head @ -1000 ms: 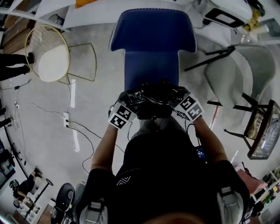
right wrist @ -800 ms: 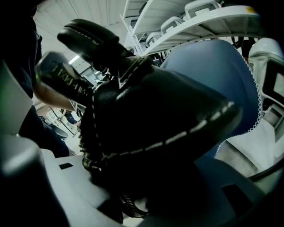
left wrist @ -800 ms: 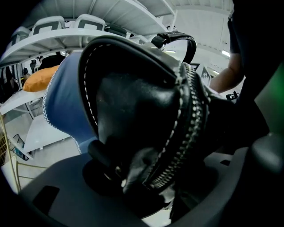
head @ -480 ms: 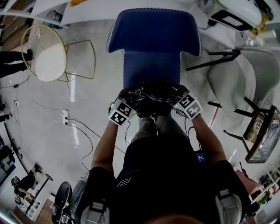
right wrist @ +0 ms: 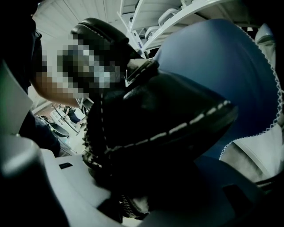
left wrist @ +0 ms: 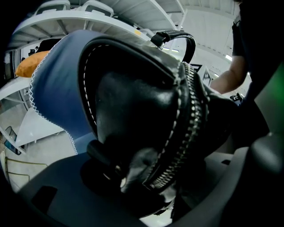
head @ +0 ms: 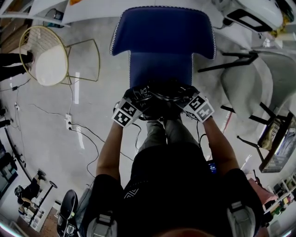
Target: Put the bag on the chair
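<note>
A black leather bag [head: 159, 98] with white stitching and a zip hangs between my two grippers, above the front edge of the blue chair's seat [head: 162, 65]. My left gripper [head: 137, 101] grips the bag's left end and my right gripper [head: 184, 99] its right end. In the left gripper view the bag [left wrist: 142, 111] fills the space between the jaws of the left gripper [left wrist: 146, 190], which have just been opening with the bag still wedged between them; the blue chair back [left wrist: 55, 93] stands behind. In the right gripper view the right gripper [right wrist: 133, 195] clamps the bag [right wrist: 164, 128] in front of the chair [right wrist: 222, 62].
A gold wire chair with a white cushion [head: 48, 60] stands at the left, a grey chair [head: 249, 83] at the right. Cables and a power strip [head: 69, 124] lie on the floor at left. White shelving [head: 92, 9] runs behind the blue chair.
Both grippers, with the bag between them, have sunk and moved a little farther over the front of the blue seat.
</note>
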Available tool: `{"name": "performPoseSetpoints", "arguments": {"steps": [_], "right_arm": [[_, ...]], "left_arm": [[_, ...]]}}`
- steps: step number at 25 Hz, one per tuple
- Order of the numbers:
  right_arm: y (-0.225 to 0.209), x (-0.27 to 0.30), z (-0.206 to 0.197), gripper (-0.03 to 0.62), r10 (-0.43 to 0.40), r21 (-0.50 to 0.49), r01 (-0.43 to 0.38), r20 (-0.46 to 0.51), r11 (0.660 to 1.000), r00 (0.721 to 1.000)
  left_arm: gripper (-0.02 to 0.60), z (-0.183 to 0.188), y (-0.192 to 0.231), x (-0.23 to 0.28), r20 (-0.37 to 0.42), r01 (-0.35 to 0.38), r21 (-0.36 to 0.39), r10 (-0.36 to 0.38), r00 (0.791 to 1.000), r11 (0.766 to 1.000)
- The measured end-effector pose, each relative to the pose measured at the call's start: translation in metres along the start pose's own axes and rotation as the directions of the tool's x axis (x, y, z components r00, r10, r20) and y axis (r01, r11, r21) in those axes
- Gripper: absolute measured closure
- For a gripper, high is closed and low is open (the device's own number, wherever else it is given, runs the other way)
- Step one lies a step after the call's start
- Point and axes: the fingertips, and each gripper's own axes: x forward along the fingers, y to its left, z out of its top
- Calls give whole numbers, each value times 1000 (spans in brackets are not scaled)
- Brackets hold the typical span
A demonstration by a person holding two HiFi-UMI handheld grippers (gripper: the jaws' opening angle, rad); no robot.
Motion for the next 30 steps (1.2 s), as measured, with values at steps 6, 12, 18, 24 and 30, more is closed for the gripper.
{"name": "performPoseSetpoints", "arguments": {"steps": [6, 12, 18, 24, 30], "right_arm": [[-10, 7, 2, 355, 31, -7, -31, -6, 1000, 1000], [-16, 11, 7, 352, 55, -23, -55, -2, 998, 998], [-24, 13, 12, 342, 66, -4, -66, -8, 998, 998], [-33, 15, 16, 332, 64, 16, -63, -39, 998, 997], [-44, 10, 18, 313, 24, 6, -24, -46, 1000, 999]], "left_arm": [[234, 2, 10, 6, 15, 38, -9, -38, 999, 999], [216, 4, 18, 10, 39, 86, -9, -86, 996, 996], [197, 3, 28, 13, 20, 112, -28, -111, 994, 993], [179, 9, 38, 10, 6, 78, -60, -77, 997, 995], [172, 13, 50, 6, 31, 24, -85, -22, 999, 996]]}}
